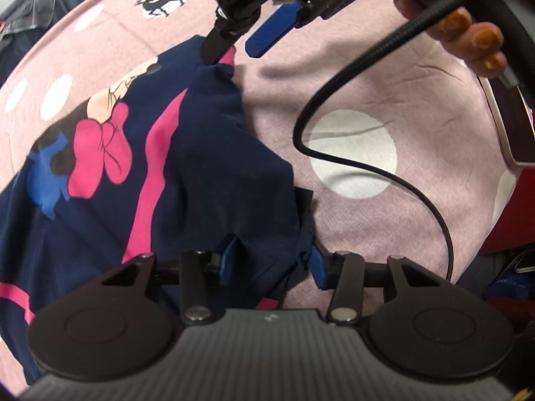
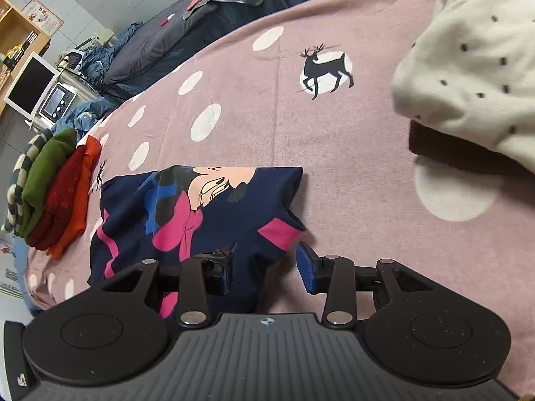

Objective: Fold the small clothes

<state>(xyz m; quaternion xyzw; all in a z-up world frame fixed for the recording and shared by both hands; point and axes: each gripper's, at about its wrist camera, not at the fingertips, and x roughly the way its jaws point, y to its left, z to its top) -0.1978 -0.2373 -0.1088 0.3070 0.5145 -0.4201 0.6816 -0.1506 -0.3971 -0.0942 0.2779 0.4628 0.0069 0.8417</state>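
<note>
A navy child's shirt (image 1: 207, 173) with a cartoon mouse print and pink stripes lies partly folded on the pink bedspread (image 1: 384, 77); it also shows in the right wrist view as the shirt (image 2: 200, 207). My left gripper (image 1: 272, 264) points down over the shirt's near right edge, and a loose fold of navy cloth stands between its blue pads (image 1: 227, 260), which are still apart. My right gripper (image 1: 234, 46) is at the shirt's far corner by a pink trim. In its own view the right gripper (image 2: 265, 270) stands open, straddling that corner.
A stack of folded clothes (image 2: 53, 183) sits at the bed's left edge. A cream dotted garment (image 2: 468, 67) lies at the right over a brown item (image 2: 451, 153). A black cable (image 1: 367, 167) trails across the bedspread. A hand (image 1: 468, 33) holds the right gripper's handle.
</note>
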